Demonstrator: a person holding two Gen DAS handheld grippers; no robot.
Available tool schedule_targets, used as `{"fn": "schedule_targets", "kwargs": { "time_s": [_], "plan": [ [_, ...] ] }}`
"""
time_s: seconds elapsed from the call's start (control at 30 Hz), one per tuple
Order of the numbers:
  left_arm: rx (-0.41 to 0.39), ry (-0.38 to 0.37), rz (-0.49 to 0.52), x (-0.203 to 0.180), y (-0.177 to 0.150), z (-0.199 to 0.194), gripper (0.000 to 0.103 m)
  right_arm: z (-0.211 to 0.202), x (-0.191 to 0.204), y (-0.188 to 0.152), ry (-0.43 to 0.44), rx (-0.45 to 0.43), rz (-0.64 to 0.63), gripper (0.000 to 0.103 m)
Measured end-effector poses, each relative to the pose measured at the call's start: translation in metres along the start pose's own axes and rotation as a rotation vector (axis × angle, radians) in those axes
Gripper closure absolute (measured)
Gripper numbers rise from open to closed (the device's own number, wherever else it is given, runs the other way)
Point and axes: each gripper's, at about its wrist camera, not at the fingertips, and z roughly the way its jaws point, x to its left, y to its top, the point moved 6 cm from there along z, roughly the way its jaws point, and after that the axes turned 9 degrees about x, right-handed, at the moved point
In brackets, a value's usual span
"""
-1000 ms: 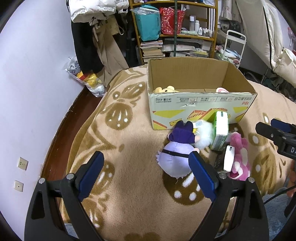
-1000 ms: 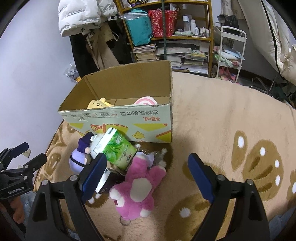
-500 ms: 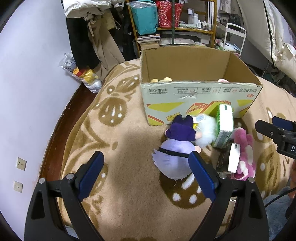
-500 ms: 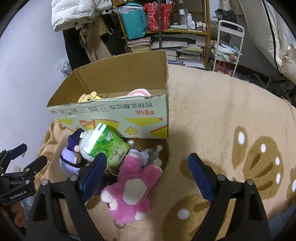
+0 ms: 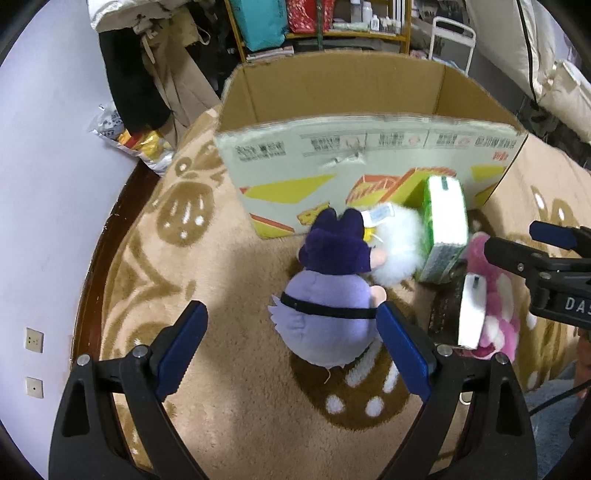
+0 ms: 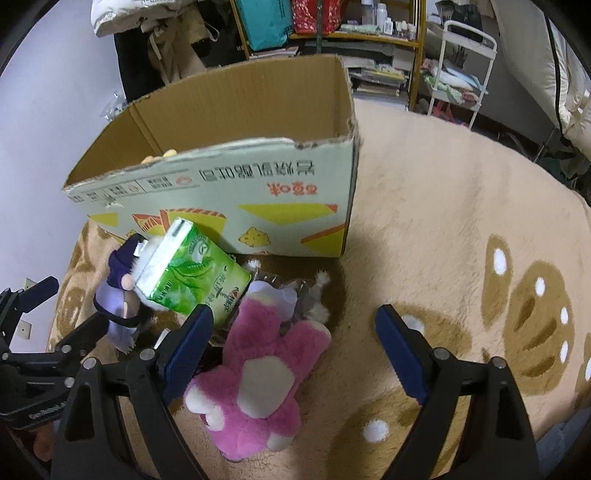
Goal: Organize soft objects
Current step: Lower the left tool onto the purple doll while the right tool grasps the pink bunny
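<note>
A purple plush doll point(image 5: 327, 295) with white fluffy hair lies on the beige blanket in front of an open cardboard box point(image 5: 362, 147). My left gripper point(image 5: 291, 347) is open, low over the doll, its right finger beside the doll's body. A green tissue pack point(image 6: 192, 273) leans on the box front. A pink plush bear point(image 6: 258, 376) lies face up beside it. My right gripper point(image 6: 293, 354) is open, its left finger next to the bear. A yellow plush point(image 6: 159, 157) peeks over the box rim.
The patterned blanket point(image 6: 461, 229) spreads wide to the right of the box. A purple wall point(image 5: 44, 192) and dark floor edge lie left. Shelves point(image 6: 351, 33), hanging coats and a white cart stand behind the box.
Both grippers have moved forward and lower toward the toys and box. The left gripper now straddles the purple doll's side; the right gripper is closer to the pink bear. Jaws stay open.
</note>
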Motion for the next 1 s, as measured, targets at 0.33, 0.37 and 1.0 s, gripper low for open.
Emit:
{"fn": "schedule_targets", "kwargs": {
  "time_s": [0.33,0.37,1.0],
  "plan": [
    [0.049,-0.055,-0.005,-0.006,-0.001,0.026,0.011,0.013,0.004,-0.003,-0.044,0.071,-0.039,0.01],
    [0.049,-0.06,-0.005,-0.007,-0.001,0.028,0.011,0.015,0.005,-0.004,-0.038,0.082,-0.037,0.01],
    [0.1,-0.17,-0.034,-0.006,-0.007,0.05,0.034,0.046,0.004,-0.009,0.079,0.195,0.042,0.034]
  ]
}}
